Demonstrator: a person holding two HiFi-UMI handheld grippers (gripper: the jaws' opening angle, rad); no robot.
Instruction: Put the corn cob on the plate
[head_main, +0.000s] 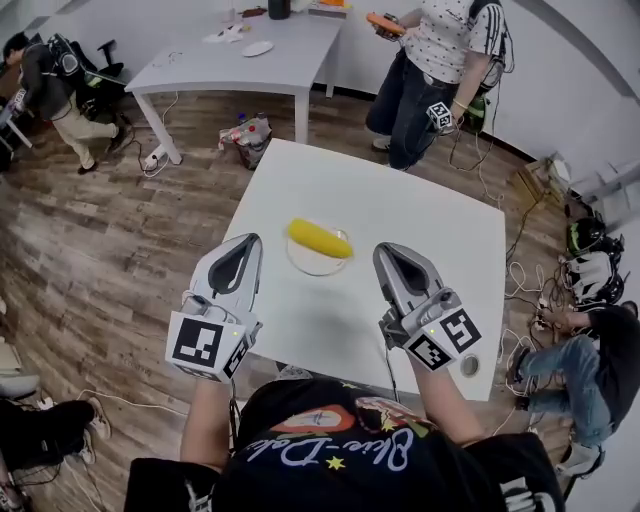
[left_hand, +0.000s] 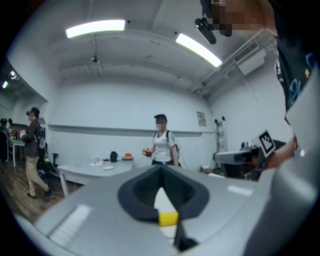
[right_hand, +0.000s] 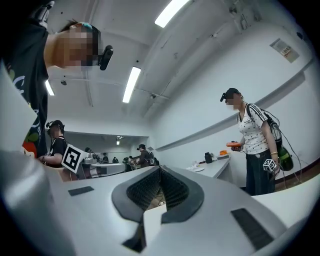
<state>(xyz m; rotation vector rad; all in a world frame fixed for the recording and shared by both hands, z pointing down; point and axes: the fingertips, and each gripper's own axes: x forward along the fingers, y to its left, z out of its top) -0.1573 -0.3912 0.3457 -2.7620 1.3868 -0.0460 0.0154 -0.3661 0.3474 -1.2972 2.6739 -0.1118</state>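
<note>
A yellow corn cob (head_main: 320, 238) lies across a small clear plate (head_main: 303, 263) in the middle of the white table (head_main: 420, 220). My left gripper (head_main: 243, 258) hovers over the table's near left side, its jaws closed together with nothing between them. My right gripper (head_main: 393, 260) hangs to the right of the plate, likewise shut and empty. Both are short of the plate and touch neither it nor the cob. In the left gripper view the left gripper (left_hand: 162, 171) points level into the room. The right gripper (right_hand: 160, 171) does the same in the right gripper view.
A person (head_main: 435, 70) stands just beyond the table's far edge holding an orange thing. A second white table (head_main: 230, 55) stands behind on the left. Cables (head_main: 525, 275) and a seated person (head_main: 590, 370) are on the floor at the right. A small round object (head_main: 470, 366) lies at the table's near right corner.
</note>
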